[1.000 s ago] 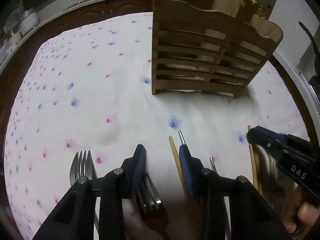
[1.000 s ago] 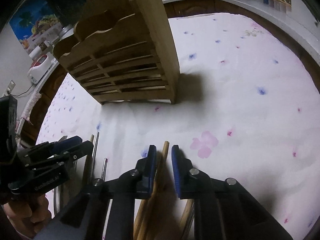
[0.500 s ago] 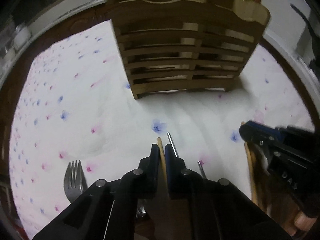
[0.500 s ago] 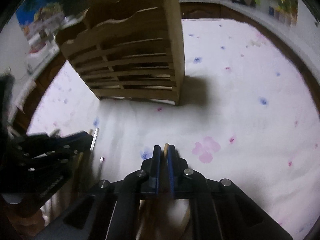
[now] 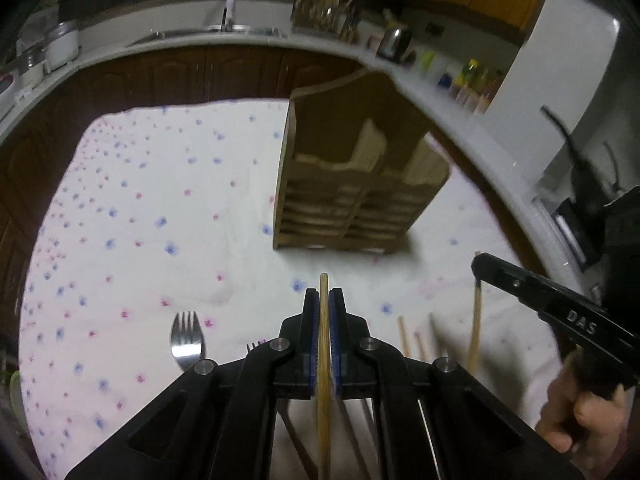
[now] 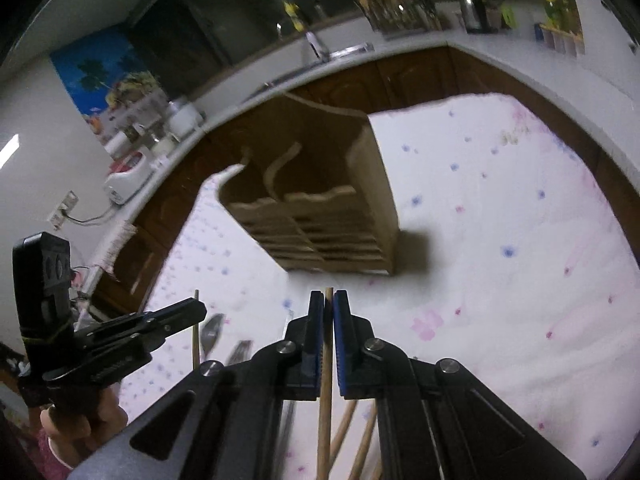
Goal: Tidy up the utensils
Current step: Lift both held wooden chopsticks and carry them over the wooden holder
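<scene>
Left wrist view. The left gripper [image 5: 324, 300] is pressed together on a pale chopstick [image 5: 323, 360], whose tip pokes out just past the pads. Half a second ago the same claw sat low at the cloth, closing on this stick; now it is raised and the wooden utensil rack [image 5: 352, 196] sits farther ahead and lower in frame. A fork [image 5: 186, 340] lies on the flowered tablecloth [image 5: 140, 220] to the left, with the tines of a second just beside the gripper. More chopsticks [image 5: 408, 340] lie on the cloth to the right. The right gripper [image 5: 480, 266] shows at the right edge with a stick hanging from its tip.

Right wrist view. The right gripper [image 6: 328, 308] is pinching a brown chopstick [image 6: 325, 380], the stick running back between the pads. It too is lifted compared with a second ago, when the jaws were spread over the pile. Spare sticks [image 6: 360, 440] remain below on the cloth. The left gripper [image 6: 192, 308] appears at left, carrying its own stick upright. The rack [image 6: 320, 216] stands ahead, compartments open at the top; blurred.

Judgement: both picks are done, one chopstick per hand. Next step is likely carry and drop into a rack compartment; which one, cannot tell.
</scene>
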A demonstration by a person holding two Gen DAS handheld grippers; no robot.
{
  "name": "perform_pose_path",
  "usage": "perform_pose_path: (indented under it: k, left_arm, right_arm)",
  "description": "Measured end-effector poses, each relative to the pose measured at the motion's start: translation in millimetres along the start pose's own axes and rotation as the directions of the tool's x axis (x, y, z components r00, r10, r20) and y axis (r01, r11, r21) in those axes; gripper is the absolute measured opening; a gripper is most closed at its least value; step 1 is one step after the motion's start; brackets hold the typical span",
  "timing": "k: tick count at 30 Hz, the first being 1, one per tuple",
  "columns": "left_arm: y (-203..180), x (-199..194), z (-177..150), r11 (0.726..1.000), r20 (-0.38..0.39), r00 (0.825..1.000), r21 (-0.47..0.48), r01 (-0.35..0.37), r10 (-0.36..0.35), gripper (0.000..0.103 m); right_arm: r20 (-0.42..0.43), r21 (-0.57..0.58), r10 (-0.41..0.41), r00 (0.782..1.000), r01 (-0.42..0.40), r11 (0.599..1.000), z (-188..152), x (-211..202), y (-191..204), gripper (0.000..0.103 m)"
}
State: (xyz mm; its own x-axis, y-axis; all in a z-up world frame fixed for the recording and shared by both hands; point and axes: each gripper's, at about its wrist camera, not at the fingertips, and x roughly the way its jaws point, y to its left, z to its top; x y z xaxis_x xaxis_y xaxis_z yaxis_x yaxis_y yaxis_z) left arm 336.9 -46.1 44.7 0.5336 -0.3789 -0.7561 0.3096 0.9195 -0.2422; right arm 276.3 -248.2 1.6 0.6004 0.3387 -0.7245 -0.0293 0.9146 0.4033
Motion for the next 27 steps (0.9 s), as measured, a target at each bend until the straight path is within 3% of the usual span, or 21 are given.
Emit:
perform_pose_path:
  k: [13,27]
  left_arm:
    - [6,-117,-27,0.999,0.176,0.983,0.000,0.054,-0.053,0.003]
    - [13,-164,-29,0.999,0.339,0.939,-0.006,0.053,-0.048,0.003]
  right_arm:
    - [0.144,-0.090,0.054,0.988,-0.041,0.995,9,-80,40,0.005]
    - [0.292,-0.150,0.048,0.955,-0.004,0.989,41,-123,60,0.005]
